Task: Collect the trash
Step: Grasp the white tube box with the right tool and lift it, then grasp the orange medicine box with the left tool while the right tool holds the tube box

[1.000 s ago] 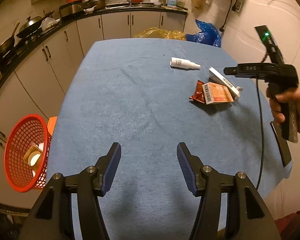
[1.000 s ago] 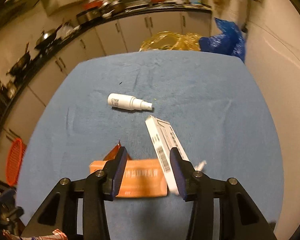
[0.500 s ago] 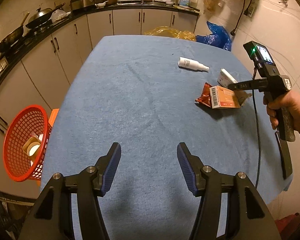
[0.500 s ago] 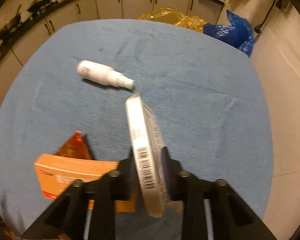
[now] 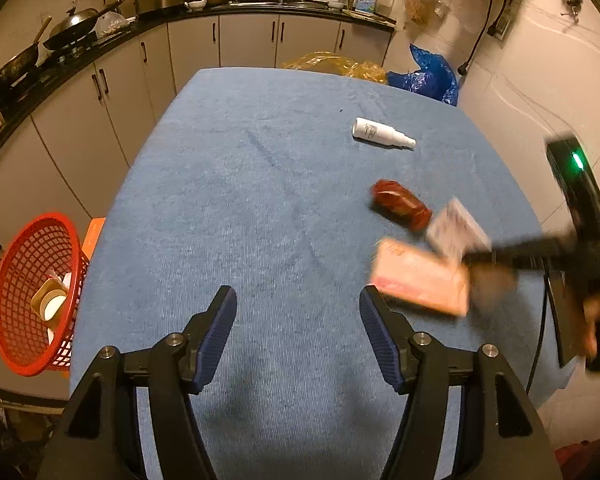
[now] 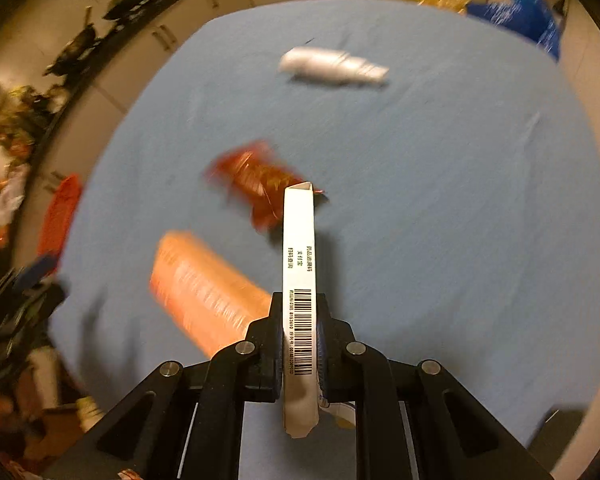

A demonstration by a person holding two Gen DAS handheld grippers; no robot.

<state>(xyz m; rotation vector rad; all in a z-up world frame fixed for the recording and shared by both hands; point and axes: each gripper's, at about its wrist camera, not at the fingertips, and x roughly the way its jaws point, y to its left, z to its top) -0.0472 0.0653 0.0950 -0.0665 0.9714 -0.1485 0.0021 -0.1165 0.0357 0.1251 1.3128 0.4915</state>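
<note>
A blue-clothed table (image 5: 260, 200) fills both views. Only the left view shows the kitchen counter (image 5: 220, 12) sharply at 12 o'clock, and the red basket (image 5: 32, 296) off the table's edge at 9 o'clock, with some pale trash already in it; in the right view the basket (image 6: 58, 216) is a red smear at 9 o'clock. The left gripper (image 5: 298, 336) hovers over bare cloth at 6 o'clock, its blue-padded fingers (image 5: 216, 332) spread wide with nothing between them. The right gripper (image 6: 298, 340) is clamped on a white box (image 6: 298, 248) held edge-on, barcode up; from the left view that box (image 5: 456, 228) is a blurred pale shape at 3 o'clock, and the grip itself cannot be made out there. An orange box (image 5: 420, 280) appears just below it, blurred in both views, so whether it lies on the cloth or touches the white box is unclear. A red wrapper (image 5: 400, 204) lies on the cloth near 2 o'clock, partly hidden behind the white box in the right view. A white spray bottle (image 5: 382, 136) lies on its side farther off, toward 1 o'clock, sharp in the left view, streaked in the right.
</note>
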